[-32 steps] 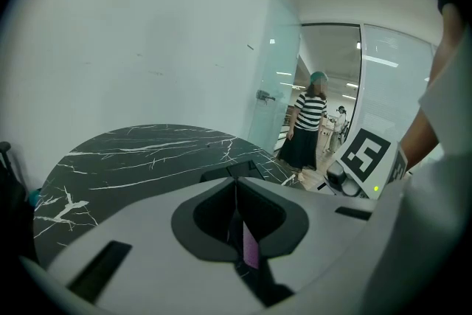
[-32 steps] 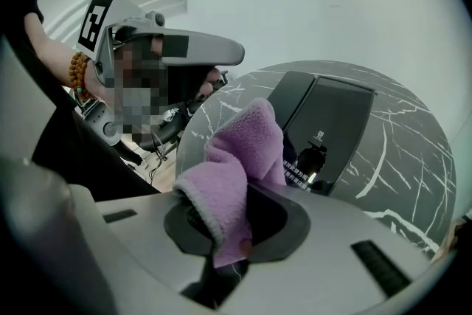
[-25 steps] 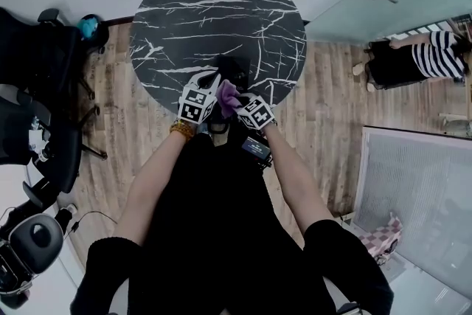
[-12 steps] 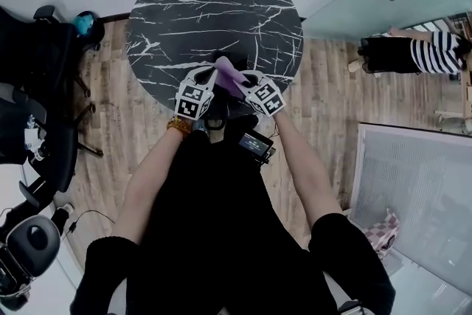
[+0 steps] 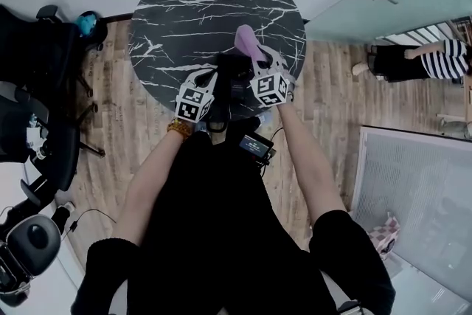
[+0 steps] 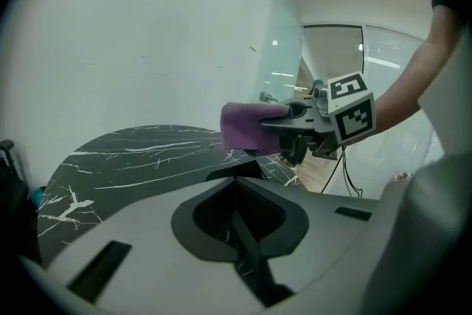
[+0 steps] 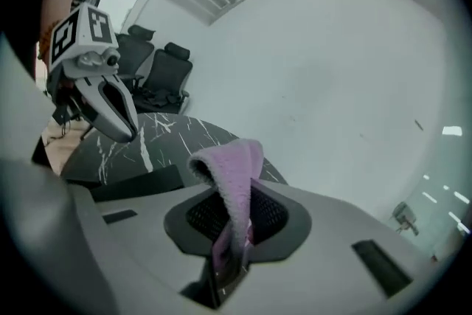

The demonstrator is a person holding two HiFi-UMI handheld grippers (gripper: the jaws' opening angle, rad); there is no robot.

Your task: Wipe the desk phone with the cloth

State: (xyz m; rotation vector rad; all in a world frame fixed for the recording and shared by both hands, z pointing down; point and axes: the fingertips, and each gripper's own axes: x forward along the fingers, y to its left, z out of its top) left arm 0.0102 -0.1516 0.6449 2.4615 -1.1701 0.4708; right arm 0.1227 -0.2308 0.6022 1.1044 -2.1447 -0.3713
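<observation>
My left gripper [image 6: 236, 184], jaws pressed together on nothing, rests by the phone [image 5: 234, 81] at the table's [image 5: 184, 4] near edge, while my right gripper [image 7: 232, 243], pinching the cloth [image 5: 248, 44], has swung up off it (wiping paused, probably between strokes).

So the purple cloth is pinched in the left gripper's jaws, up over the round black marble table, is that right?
Not quite. The purple cloth is pinched in the jaws of the right gripper, not the left gripper. The right gripper view shows it clamped between them. The rest holds: it is up over the round black marble table.
</observation>
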